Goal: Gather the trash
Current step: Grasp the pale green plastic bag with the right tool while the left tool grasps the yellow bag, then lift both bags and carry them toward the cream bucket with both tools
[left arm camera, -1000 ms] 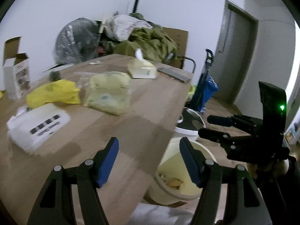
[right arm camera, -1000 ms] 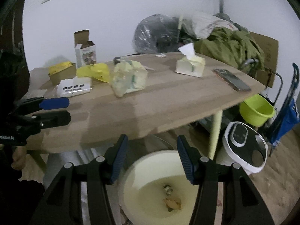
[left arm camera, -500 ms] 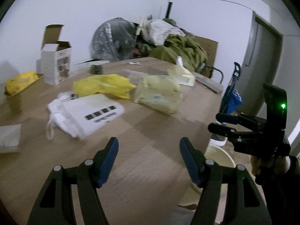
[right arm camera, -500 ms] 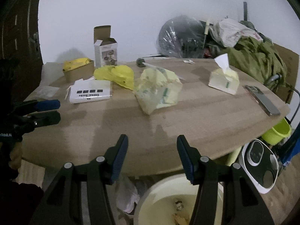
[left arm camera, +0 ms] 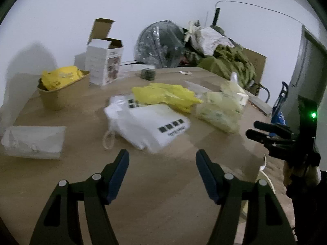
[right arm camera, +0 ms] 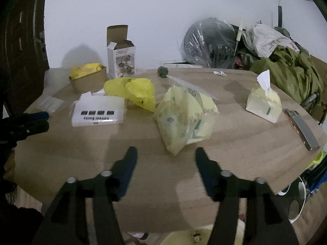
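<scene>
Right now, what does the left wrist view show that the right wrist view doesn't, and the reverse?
Only the left wrist view shows the grey door. Only the right wrist view shows the cream bin below the table edge, with scraps inside. Both show the table, white bag, yellow bag and pale tissue pack; both grippers are empty, the right one's jaws opening.

A round wooden table (right arm camera: 235,134) fills the view. An opened white cardboard box (right arm camera: 122,58) stands upright near its far edge. A pale yellow tissue box (right arm camera: 263,106) with a white tissue poking up sits toward the right, and a flat grey phone-like slab (right arm camera: 302,129) lies just beyond it. Behind the table, a plastic-wrapped fan (right arm camera: 212,45) stands beside heaped olive-green cloth (right arm camera: 290,71) against a white wall (right arm camera: 163,10).
</scene>
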